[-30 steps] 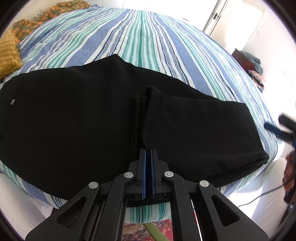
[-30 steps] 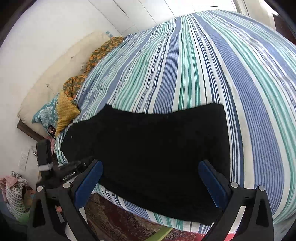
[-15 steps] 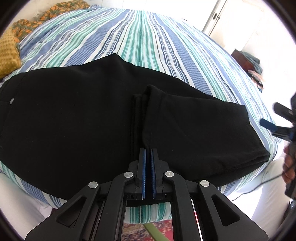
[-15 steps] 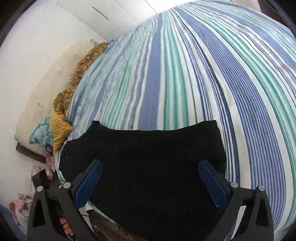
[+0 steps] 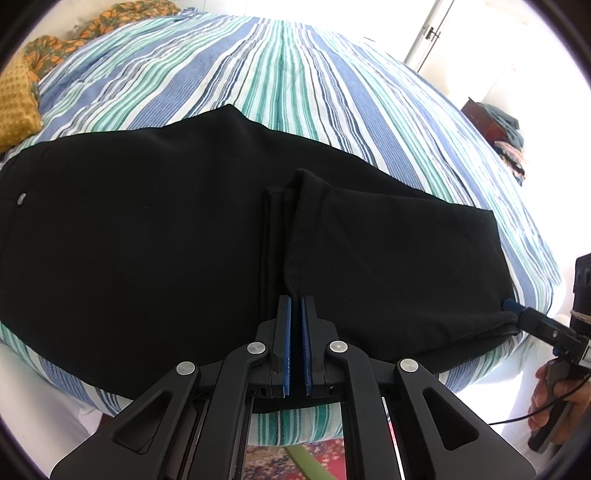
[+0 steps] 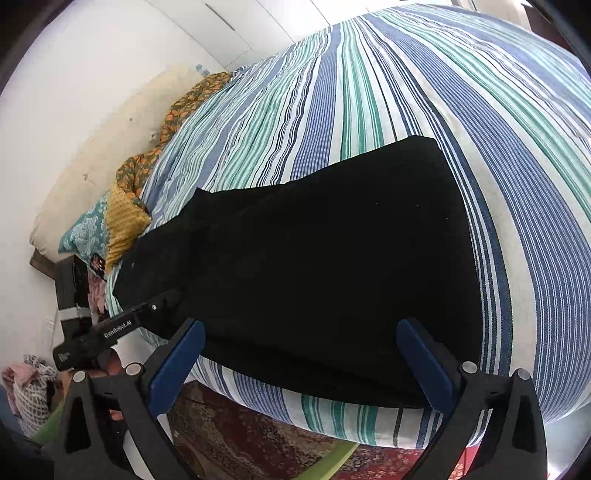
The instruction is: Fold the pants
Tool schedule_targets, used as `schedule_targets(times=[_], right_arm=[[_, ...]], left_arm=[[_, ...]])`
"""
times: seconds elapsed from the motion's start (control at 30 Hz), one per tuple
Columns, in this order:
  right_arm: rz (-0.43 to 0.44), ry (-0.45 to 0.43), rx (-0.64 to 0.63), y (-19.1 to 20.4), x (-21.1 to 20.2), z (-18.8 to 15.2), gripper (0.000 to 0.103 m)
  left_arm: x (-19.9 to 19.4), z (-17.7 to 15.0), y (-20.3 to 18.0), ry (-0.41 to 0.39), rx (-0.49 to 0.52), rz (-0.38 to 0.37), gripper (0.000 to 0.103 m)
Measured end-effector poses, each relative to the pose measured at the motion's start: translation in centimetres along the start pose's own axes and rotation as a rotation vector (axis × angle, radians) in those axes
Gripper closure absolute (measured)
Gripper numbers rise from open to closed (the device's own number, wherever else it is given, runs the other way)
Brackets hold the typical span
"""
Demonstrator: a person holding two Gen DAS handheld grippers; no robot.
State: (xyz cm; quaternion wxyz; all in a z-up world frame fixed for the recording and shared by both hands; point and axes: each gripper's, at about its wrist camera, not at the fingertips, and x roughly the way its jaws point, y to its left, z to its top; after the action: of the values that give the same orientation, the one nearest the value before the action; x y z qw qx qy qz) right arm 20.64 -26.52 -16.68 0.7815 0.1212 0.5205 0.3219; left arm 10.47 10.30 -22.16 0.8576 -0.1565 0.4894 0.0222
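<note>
Black pants (image 5: 147,229) lie flat across the near side of a striped bed (image 5: 280,85), legs folded back over the body, waist button at the left. My left gripper (image 5: 295,306) is shut on the near hem of the folded leg end. My right gripper (image 6: 301,354) is open and straddles the fold edge of the pants (image 6: 314,258) at the bed's near side. In the left wrist view, the right gripper (image 5: 517,310) touches the fold at the far right. The left gripper also shows in the right wrist view (image 6: 162,301), at the pants' near edge.
Pillows, a yellow one (image 6: 123,221) and a teal one (image 6: 83,230), lie at the head of the bed beside an orange patterned cloth (image 5: 92,22). A patterned rug (image 6: 236,439) lies below the bed edge. A pile of clothes (image 5: 506,136) sits at the far right.
My right gripper has come down from above the bed to the fold edge of the pants, still open. My left gripper has stayed shut on the hem.
</note>
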Motion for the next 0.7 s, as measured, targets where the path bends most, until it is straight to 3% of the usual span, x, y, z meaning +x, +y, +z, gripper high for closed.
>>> schedule_targets(times=[0.7], right_arm=[[-0.040, -0.018, -0.055, 0.42, 0.96, -0.63, 0.000]], left_arm=[[0.00, -0.08, 0.13, 0.000, 0.001, -0.001, 0.097]])
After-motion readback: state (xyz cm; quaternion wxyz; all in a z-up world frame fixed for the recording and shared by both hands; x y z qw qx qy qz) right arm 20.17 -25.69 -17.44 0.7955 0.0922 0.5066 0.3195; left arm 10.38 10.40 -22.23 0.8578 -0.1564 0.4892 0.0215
